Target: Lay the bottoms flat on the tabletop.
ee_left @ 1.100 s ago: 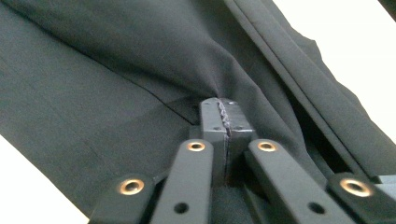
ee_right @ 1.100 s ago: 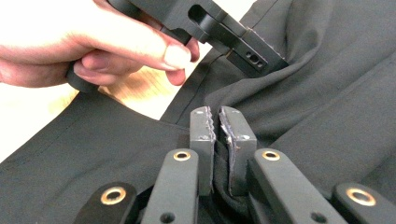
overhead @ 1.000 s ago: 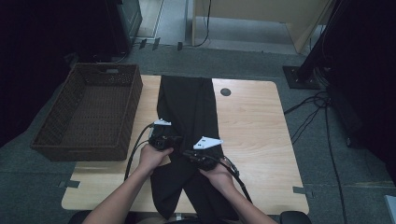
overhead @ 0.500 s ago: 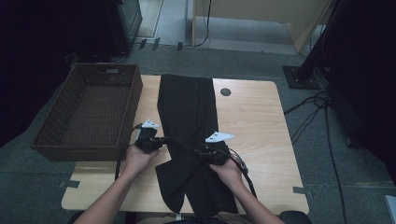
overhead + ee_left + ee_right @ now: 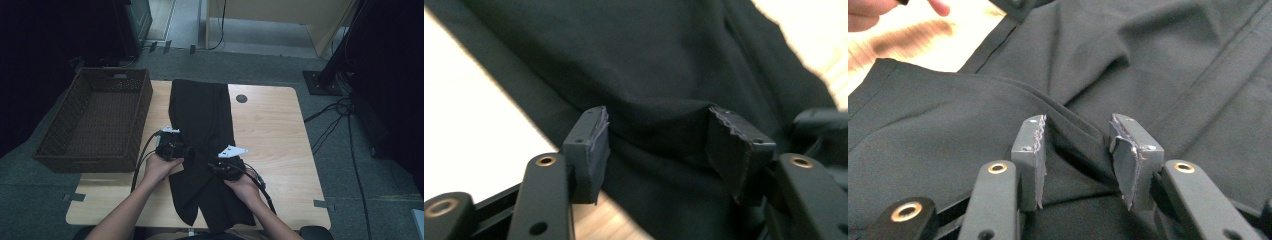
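Grey carpet covered the floor [image 5: 280, 60] around a light wooden table [image 5: 275, 130], which had a round dark cable port [image 5: 241, 98] near its far edge and tape tabs at its near corners. Dark surroundings closed in on both sides, with cables [image 5: 332, 125] trailing over the floor to the right and a pale cabinet base [image 5: 280, 20] at the back. At the table's left end sat a brown wicker basket [image 5: 95, 122], partly overhanging the edge. Black trousers [image 5: 202, 115] lay lengthwise down the middle of the table, their near end reaching the person's edge. At the garment's left edge, the left gripper [image 5: 656, 137] had just been opening; its jaws stood wide apart with a ridge of black cloth between them, the pads not pressing. On the cloth's near right part, the right gripper [image 5: 1075, 150] stood partly open, astride a raised fold without pinching it.
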